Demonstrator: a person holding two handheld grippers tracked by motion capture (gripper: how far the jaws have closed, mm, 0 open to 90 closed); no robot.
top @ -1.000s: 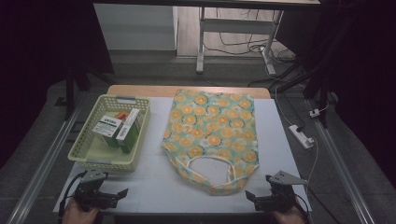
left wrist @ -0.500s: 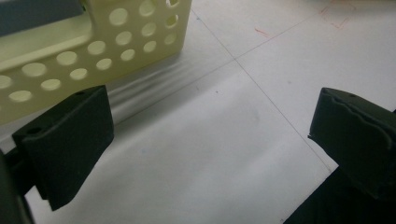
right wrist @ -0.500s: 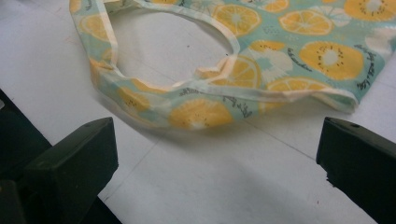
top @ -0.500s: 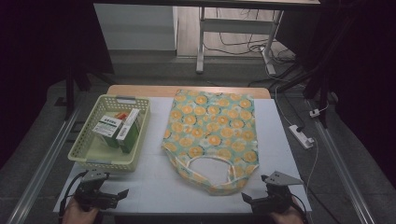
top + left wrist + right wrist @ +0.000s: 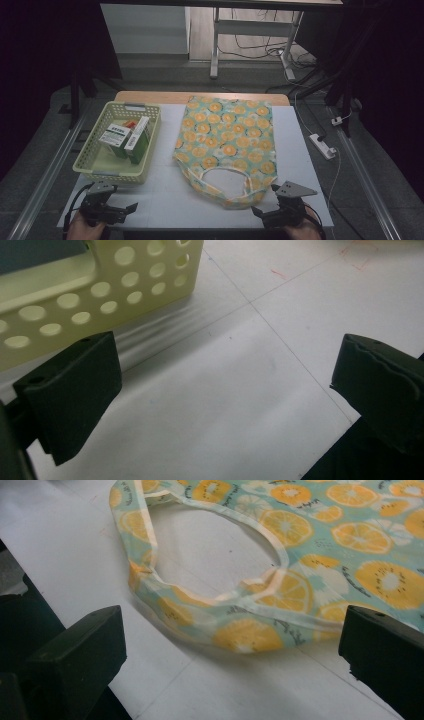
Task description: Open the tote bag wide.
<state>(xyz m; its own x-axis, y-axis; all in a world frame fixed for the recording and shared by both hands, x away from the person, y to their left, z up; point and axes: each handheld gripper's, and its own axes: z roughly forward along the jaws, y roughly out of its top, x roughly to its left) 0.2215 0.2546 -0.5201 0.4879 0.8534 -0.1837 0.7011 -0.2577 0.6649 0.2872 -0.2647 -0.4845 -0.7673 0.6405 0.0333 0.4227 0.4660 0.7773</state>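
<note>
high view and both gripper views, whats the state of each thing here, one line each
tote bag: lying flat on the table, handle loop toward the person
basket: upright, holding boxes
boxes: inside the basket, closed
left gripper: open, empty, just off the basket's near wall
right gripper: open, empty, facing the bag's handle loop
power strip: on the floor, plugged in

Bag (image 5: pixel 227 145): thin printed cloth w/ orange-slice pattern, matt, soft creases at handle (image 5: pixel 220 605). Basket (image 5: pixel 95 170): pale yellow plastic, perforated, slight sheen. 2 boxes (image 5: pixel 125 140): smooth card. Table (image 5: pixel 170 200): white matt sheet, wood edge at far side. Gripper jaws: black, matt.
</note>
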